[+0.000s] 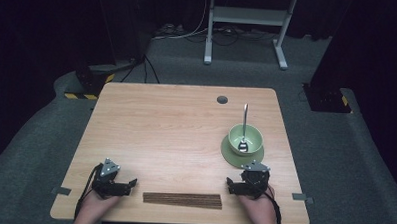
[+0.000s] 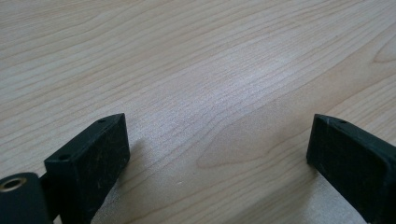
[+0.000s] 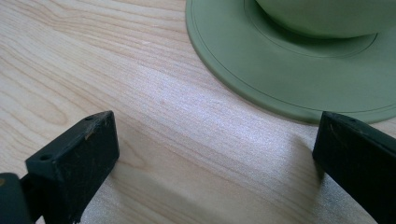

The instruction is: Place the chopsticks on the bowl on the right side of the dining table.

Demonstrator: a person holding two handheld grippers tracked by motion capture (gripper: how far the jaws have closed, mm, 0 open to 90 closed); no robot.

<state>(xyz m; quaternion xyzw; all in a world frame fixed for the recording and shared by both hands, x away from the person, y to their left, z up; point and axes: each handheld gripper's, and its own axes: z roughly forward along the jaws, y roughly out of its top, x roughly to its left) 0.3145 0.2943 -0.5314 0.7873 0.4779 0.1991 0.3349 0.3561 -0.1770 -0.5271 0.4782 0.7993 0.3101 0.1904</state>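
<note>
Wooden chopsticks (image 1: pixel 182 199) lie untouched at the near edge of the surface (image 1: pixel 161 120) between your two claws, left claw (image 1: pixel 126 183) and right claw (image 1: pixel 234 186) both wide and empty, so you've basically got everything left to do.

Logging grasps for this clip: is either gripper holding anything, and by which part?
Nothing is held. The left gripper and the right gripper both stand open over bare table.
</note>
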